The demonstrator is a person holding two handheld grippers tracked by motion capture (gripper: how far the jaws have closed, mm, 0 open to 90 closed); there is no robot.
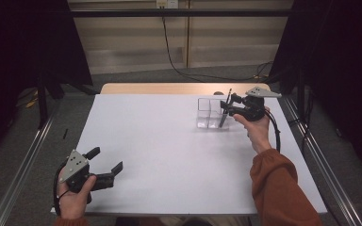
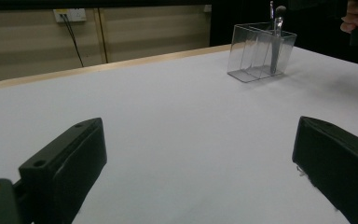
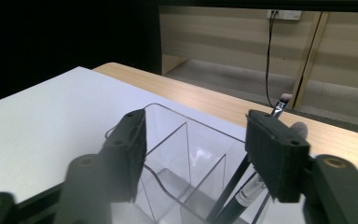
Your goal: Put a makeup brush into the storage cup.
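Brushes [image 1: 225, 112] in clear acrylic organizer [image 1: 206, 114]

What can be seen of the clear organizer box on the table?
The clear organizer box looks like transparent plastic, open-topped and split by inner walls into compartments. It stands upright on the white table, at its far right. Makeup brushes lean inside one compartment. The right hand-held gripper hovers at its rim, jaws open, not gripping it.

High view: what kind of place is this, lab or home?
Most likely a lab or recording bay: a bare white table framed by metal rails, black curtains on both sides, and loose cable on the floor behind.
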